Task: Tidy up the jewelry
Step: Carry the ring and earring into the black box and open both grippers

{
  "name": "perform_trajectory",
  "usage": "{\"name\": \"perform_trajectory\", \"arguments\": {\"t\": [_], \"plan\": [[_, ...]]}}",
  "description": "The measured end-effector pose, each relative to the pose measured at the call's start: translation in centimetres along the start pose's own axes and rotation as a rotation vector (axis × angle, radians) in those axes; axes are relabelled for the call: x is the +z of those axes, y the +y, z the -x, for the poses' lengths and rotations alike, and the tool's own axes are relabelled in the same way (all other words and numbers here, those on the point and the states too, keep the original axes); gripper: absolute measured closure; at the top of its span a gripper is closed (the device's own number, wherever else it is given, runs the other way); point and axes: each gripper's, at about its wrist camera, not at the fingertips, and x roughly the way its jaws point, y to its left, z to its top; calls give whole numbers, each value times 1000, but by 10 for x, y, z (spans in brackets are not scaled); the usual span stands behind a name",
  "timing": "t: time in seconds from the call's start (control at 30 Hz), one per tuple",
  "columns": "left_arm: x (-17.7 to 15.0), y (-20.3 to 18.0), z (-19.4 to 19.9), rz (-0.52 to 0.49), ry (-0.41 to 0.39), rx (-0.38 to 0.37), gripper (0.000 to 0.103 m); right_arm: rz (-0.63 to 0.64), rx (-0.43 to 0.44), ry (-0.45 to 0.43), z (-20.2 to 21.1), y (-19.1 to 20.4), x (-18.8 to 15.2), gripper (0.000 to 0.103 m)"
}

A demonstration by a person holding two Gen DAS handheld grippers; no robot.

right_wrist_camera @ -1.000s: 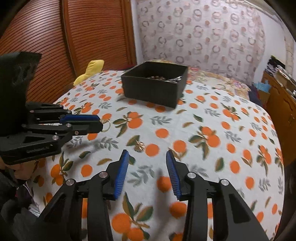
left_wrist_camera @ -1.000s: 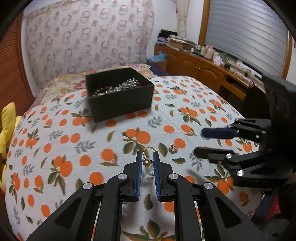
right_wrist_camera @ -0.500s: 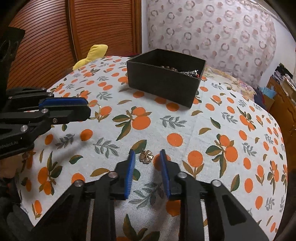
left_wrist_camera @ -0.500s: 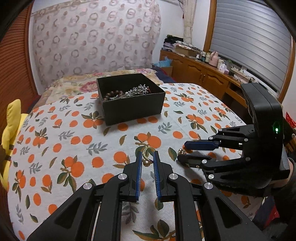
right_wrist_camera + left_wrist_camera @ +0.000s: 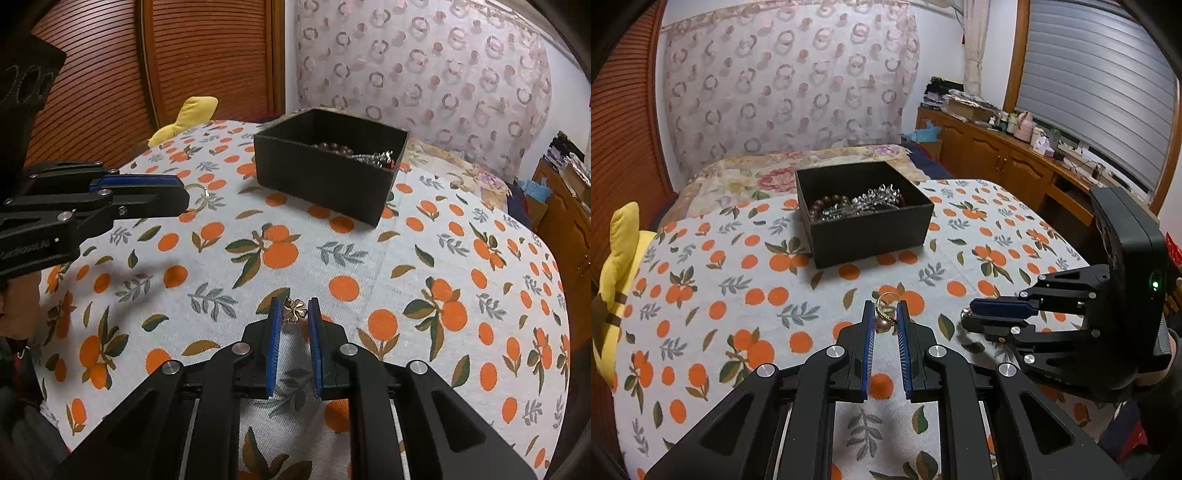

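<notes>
In the black box (image 5: pixel 871 236): beads (image 5: pixel 829 203), silver jewelry (image 5: pixel 875 195).

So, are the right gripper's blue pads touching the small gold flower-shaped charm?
Touching. In the right wrist view the right gripper, its jaws just closing, has both pads against the flower charm, no gap visible.

matt black box (image 5: pixel 871 236); shiny gold metal ring (image 5: pixel 885 308); woven printed cloth tablecloth (image 5: pixel 369 258).
</notes>
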Motion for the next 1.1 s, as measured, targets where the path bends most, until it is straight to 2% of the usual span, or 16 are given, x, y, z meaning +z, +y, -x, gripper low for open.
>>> {"name": "perform_trajectory", "arguments": {"t": [0.2,0.5,0.8,1.1], "plan": [[21,5,2,-7,-28,7,92,9,-8,-46,12,-5,16,87],[57,17,-7,-4,-58,29,92,25,-11,-121,14,-24,67,87],[80,30,-29,7,-45,50,92,-4,12,-138,-15,-47,106,86],[92,47,-58,26,-11,63,92,-26,37,-121,-41,-59,117,84]]}}
